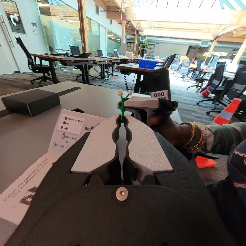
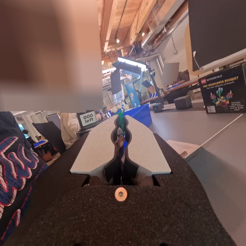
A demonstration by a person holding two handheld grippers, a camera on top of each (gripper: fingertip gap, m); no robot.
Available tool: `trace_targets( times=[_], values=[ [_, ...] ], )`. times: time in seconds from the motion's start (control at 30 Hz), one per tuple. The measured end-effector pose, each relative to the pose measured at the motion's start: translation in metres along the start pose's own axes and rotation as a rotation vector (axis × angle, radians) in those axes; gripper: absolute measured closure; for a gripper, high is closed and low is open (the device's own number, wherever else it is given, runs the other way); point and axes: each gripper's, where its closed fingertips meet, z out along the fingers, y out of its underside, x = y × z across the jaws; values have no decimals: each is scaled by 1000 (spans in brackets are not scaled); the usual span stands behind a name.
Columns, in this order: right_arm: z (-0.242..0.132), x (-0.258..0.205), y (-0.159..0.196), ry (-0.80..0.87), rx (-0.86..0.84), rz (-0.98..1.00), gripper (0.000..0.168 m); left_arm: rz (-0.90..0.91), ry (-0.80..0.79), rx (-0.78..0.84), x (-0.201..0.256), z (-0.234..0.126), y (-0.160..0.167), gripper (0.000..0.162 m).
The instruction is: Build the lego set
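A green Lego stem [image 1: 122, 108] forks at the top into two white flower buds [image 1: 120, 92]. My left gripper [image 1: 121, 118] is shut on the stem's lower end and holds it upright above the table. My right gripper [image 1: 120, 106] comes in from the right and is shut on the stem just below the fork. In the right wrist view the right gripper [image 2: 120, 117] pinches the same stem [image 2: 120, 115], and the white buds [image 2: 114, 109] stand above its fingertips. The stem's bottom end is hidden between the fingers.
A printed instruction sheet [image 1: 69, 127] and a black box [image 1: 30, 101] lie on the grey table [image 1: 93, 98] to the left. The Lego set box [image 2: 223, 91] stands at the right, with a blue bin [image 2: 142, 114] beyond the grippers. An orange cone [image 1: 226, 114] stands on the floor. The grippers are tip to tip, or close to it.
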Motion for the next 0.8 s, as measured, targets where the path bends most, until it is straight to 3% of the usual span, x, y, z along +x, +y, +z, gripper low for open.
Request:
trace_targets(
  times=[0.13, 0.33, 0.47, 0.63, 0.8],
  values=[
    [-2, -2, -4, 22, 22, -75, 162, -76, 1, 53, -6, -3, -3, 138],
    [-16, 13, -26, 60, 169, 41, 162, 38, -103, -142, -19, -6, 38, 96],
    [-16, 13, -25, 58, 161, 43, 162, 115, -89, -79, -10, -5, 32, 93],
    [-15, 14, -24, 62, 156, 50, 162, 43, -28, -7, -5, -6, 24, 102],
    [-15, 16, -23, 70, 152, 52, 162, 54, -64, -39, -11, -7, 28, 102]
  ],
)
